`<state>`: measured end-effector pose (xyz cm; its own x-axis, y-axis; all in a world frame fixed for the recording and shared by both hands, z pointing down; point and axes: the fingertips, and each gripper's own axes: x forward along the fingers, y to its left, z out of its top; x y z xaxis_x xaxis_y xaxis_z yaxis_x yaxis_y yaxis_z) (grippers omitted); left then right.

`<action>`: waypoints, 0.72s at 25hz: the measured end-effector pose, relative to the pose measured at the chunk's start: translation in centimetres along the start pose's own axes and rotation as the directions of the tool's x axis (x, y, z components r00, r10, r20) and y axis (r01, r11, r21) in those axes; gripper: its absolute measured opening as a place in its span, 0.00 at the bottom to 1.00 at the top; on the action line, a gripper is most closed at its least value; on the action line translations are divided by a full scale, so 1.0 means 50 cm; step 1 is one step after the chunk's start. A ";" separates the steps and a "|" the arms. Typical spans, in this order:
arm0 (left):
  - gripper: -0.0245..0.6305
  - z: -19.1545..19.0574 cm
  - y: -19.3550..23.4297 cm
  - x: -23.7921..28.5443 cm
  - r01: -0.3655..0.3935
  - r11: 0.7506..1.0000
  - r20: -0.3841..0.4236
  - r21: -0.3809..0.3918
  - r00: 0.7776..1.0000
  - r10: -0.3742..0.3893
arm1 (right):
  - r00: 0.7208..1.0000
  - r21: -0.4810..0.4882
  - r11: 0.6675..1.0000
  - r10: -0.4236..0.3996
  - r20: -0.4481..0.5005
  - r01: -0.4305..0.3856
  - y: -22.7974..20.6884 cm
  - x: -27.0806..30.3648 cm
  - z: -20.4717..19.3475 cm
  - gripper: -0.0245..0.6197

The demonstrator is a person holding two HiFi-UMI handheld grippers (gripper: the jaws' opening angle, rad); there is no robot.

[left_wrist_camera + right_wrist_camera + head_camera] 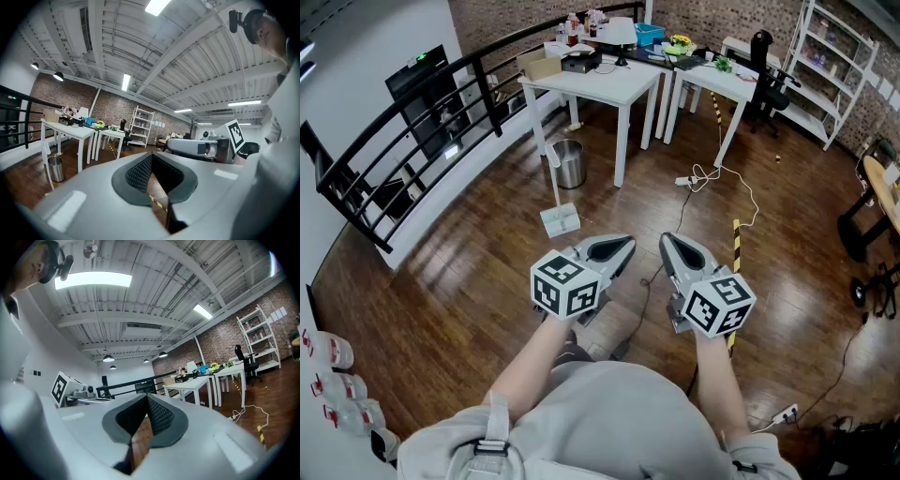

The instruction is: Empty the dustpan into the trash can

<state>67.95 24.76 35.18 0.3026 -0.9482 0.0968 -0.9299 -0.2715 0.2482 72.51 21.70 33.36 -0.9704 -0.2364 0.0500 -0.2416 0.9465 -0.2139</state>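
A white long-handled dustpan (560, 220) stands on the wooden floor, its handle upright, just in front of a small metal trash can (570, 163) next to a white table's leg. Both grippers are held side by side at waist height, well short of the dustpan. My left gripper (617, 247) is shut with nothing in it, and so is my right gripper (675, 249). In the left gripper view the trash can (56, 168) shows far off at the left, past the closed jaw tips of the left gripper (151, 155). The right gripper (146, 397) points level at the room.
White tables (598, 82) loaded with boxes and tools stand behind the can. A black railing (412, 122) curves along the left. A cable with a power strip (698, 176) and a yellow-black striped pole (735, 246) lie on the floor to the right. Bottles (333, 380) stand at far left.
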 end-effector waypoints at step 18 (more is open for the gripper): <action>0.04 0.040 0.282 -0.173 -0.262 0.964 0.058 -0.049 0.963 0.265 | 0.974 -0.014 0.977 0.213 -0.082 -0.215 0.117 0.289 -0.034 0.04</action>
<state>51.82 28.79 35.90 0.0329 -0.9941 0.1031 -0.9653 -0.0048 0.2610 57.07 24.20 34.47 -0.9965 -0.0106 0.0829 -0.0275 0.9781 -0.2064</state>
